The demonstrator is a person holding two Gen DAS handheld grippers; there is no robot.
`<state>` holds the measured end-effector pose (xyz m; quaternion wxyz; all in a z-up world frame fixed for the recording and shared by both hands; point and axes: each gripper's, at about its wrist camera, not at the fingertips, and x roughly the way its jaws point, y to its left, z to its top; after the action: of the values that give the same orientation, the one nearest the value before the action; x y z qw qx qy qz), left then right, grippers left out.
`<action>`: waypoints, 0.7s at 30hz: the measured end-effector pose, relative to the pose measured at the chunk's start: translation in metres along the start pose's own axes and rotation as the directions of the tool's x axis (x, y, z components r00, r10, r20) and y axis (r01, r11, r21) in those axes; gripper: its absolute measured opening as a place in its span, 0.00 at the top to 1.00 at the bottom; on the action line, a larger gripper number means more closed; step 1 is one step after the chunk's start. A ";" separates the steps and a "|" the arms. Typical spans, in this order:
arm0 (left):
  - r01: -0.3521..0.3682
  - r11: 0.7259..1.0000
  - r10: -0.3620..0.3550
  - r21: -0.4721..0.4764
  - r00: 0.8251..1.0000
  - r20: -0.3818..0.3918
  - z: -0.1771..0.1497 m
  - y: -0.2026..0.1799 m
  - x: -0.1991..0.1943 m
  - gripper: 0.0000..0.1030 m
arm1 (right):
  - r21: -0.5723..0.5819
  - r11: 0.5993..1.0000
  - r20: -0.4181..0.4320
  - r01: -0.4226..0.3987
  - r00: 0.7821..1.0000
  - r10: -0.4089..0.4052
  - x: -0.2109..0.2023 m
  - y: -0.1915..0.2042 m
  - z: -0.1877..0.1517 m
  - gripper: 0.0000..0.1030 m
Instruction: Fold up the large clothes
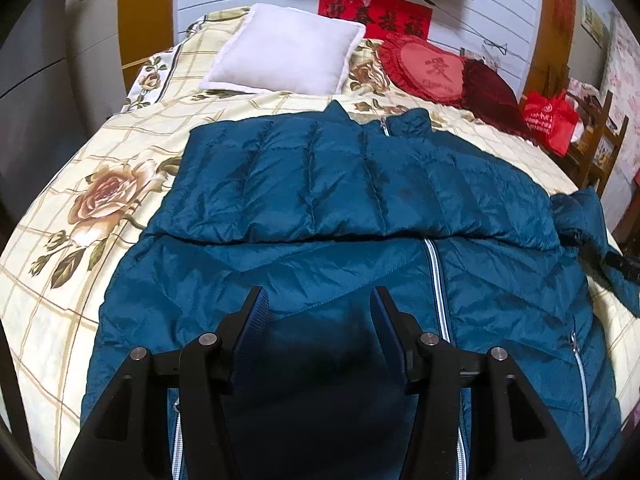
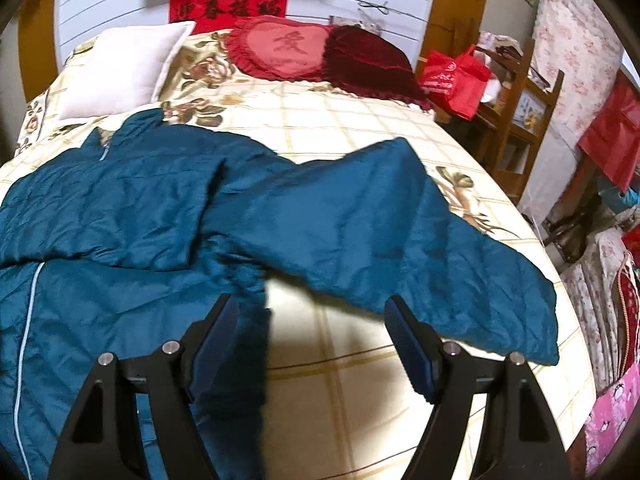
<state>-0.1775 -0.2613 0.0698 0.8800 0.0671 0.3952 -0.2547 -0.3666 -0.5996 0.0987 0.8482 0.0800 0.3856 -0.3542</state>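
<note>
A large teal quilted jacket lies front-up on the bed, zipper closed, collar toward the pillows. Its left sleeve is folded across the chest. My left gripper is open above the jacket's lower front, holding nothing. In the right wrist view the jacket's body fills the left side and the other sleeve stretches out to the right across the bedspread. My right gripper is open and empty, hovering over the gap between the body and that sleeve.
The bed has a cream floral bedspread. A white pillow, a red heart cushion and a dark red cushion lie at the head. A red bag and a wooden shelf stand at the right.
</note>
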 end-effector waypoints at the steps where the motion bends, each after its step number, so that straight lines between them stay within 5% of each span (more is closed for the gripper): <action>1: -0.001 1.000 0.001 0.005 1.000 -0.004 -0.001 -0.002 0.001 0.38 | 0.003 1.000 -0.002 0.006 1.000 -0.006 0.001 -0.003 0.000 0.23; 13: 0.016 1.000 -0.016 -0.014 1.000 -0.002 0.001 0.002 0.003 0.38 | 0.065 0.996 -0.036 0.066 0.997 -0.064 0.018 -0.051 0.003 0.23; 21: 0.016 1.000 -0.016 -0.014 1.000 -0.020 0.000 0.003 0.010 0.38 | 0.143 0.972 -0.071 0.185 0.982 -0.176 0.034 -0.122 0.006 0.23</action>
<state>-0.1711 -0.2628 0.0622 0.8744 0.0602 0.4063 -0.2584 -0.4283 -0.7101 0.0959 0.7927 0.1178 0.3881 -0.4551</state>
